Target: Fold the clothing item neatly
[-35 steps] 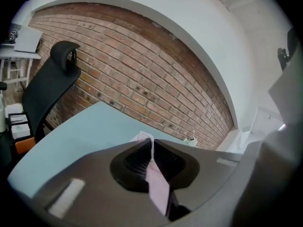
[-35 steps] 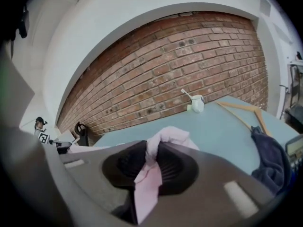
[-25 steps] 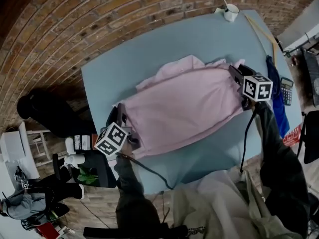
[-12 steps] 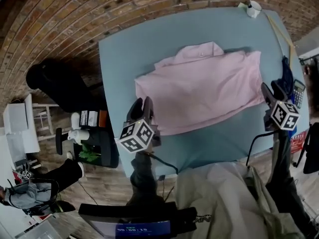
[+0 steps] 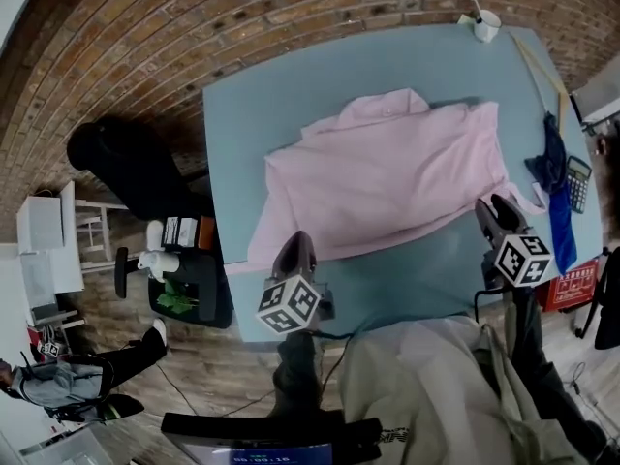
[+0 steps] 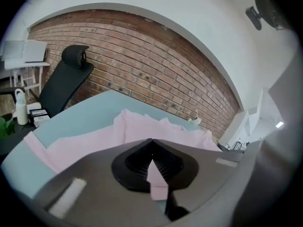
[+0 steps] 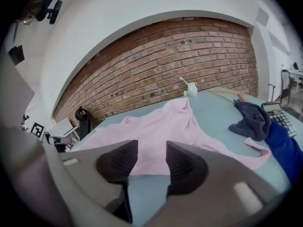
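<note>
While the pink shirt (image 5: 387, 172) lies spread across the middle of the blue table (image 5: 252, 114), collar toward the far side, both grippers sit at its near hem. The left gripper (image 5: 298, 242) has its jaws pressed together, tips over the hem's left end. Pink cloth shows in the slit behind them, but whether any is nipped is unclear. The right gripper (image 5: 494, 207) stands just near of the shirt's right corner. Its jaws are apart, though they have just been narrowing, with only bare table between them.
</note>
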### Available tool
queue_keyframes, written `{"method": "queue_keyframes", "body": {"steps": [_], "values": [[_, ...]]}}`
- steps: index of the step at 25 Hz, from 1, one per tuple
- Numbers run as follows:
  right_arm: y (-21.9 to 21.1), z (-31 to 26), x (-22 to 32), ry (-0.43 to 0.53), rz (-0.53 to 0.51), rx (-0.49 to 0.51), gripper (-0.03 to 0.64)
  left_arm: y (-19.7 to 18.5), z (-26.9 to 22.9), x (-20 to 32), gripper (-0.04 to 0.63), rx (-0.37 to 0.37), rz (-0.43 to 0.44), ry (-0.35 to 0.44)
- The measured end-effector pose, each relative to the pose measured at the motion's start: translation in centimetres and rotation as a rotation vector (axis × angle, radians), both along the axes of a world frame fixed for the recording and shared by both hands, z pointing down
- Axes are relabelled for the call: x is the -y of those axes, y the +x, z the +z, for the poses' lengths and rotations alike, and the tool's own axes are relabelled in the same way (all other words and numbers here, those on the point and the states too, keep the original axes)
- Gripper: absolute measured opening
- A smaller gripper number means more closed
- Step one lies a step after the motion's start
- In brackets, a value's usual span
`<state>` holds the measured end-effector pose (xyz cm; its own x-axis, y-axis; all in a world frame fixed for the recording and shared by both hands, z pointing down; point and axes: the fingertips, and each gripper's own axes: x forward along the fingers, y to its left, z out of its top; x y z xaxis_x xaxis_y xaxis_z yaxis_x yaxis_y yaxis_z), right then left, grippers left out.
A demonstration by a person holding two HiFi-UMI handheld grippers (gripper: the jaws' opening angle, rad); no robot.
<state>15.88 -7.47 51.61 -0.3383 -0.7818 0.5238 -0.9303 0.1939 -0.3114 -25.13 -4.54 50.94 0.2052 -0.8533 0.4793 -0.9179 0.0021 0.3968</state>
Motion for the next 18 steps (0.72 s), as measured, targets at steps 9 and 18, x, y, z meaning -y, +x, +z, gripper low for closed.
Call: {"method": "queue_keyframes", "body": {"steps": [9, 18], "values": [[-3.3, 0.4, -5.3, -0.041, -0.26, -0.033, 0.094, 7.0, 0.5, -5.9, 0.008, 0.004, -0.013, -0.032], [-4.6, 0.5, -7.0, -0.012, -0.407, -0.028, 0.034, 14.5, 0.0, -7.1, 0.008, 0.012, 0.054, -0.011]]}}
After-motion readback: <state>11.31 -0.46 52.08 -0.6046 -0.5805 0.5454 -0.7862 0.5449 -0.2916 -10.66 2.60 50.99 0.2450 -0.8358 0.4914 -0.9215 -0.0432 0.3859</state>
